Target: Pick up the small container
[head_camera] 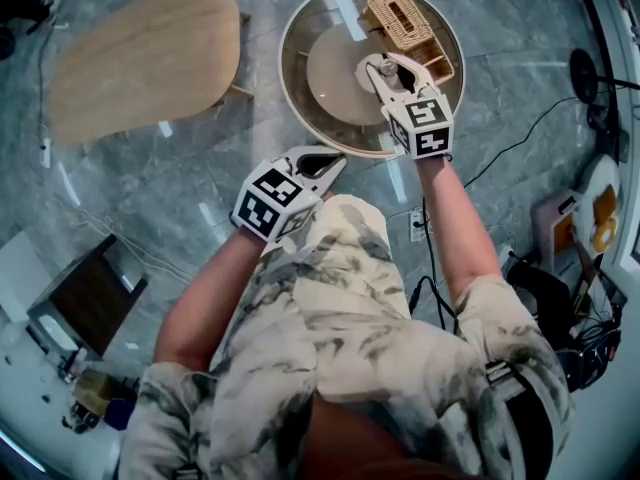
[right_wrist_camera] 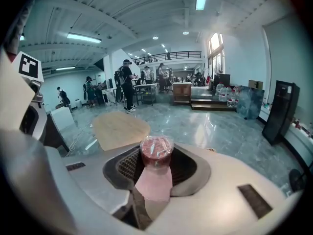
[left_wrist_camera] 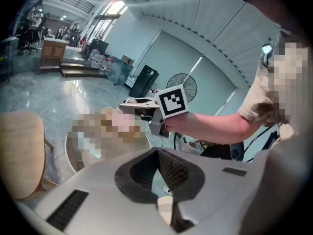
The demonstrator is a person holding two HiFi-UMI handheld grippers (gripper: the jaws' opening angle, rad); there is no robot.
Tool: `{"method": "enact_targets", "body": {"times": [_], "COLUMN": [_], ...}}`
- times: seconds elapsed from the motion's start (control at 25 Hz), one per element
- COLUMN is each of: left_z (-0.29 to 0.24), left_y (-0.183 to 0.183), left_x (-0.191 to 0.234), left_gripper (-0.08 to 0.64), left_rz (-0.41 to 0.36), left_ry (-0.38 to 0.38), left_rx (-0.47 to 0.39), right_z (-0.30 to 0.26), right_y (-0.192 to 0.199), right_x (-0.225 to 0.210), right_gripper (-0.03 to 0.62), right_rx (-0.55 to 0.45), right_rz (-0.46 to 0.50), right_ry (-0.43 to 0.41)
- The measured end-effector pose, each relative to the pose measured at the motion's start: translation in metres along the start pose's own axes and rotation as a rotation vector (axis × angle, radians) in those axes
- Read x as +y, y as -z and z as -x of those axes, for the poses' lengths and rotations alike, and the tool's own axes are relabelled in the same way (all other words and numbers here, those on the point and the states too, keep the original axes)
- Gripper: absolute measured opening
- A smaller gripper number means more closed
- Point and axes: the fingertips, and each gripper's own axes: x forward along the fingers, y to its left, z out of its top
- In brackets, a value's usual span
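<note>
the grey marble floor (head_camera: 200,188) fills most of the head view, with the person standing over it and looking down past their own patterned clothing; ahead stands a round glass table (head_camera: 284,68), and to its left, well apart, a pale wooden table (head_camera: 150,58); a wicker basket (head_camera: 400,18) sits on the far side of the glass top, out of the way of the work; the right gripper (head_camera: 392,76) reaches out over the glass, its claw pinching the small container (right_wrist_camera: 156,152), a clear-lidded tub with something reddish inside, squeezed by its sides between the dark ribbed pads so that it stays upright and the lid is not pressed; in the right gripper view only floor and the wooden table show behind it, so it seems to hang free of the glass, and the pick-up looks as good as done; the left gripper (head_camera: 318,163) hangs lower and nearer the body, its claw pressed together with nothing in it, probably parked there because one claw is enough for so small and light a thing; a tighter squeeze could buckle the thin wall.
</note>
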Motion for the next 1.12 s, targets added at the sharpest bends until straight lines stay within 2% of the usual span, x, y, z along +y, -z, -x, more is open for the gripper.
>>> {"method": "enact_targets", "body": {"times": [0.28,1.12], "left_z": [0.0,-0.005], "left_y": [0.0,-0.002], "left_x": [-0.013,-0.007], "left_gripper": [0.021,0.022], "left_rz": [-0.007,-0.01], "left_ry": [0.006,-0.001], "left_rx": [0.003,0.025], "right_z": [0.018,0.02], "right_y": [-0.007,-0.008], "right_x": [0.006,0.006], "right_gripper": [0.148,0.149], "right_rx": [0.003,0.022], "right_rz": [0.018,0.025], "right_ry": [-0.015,-0.027]}}
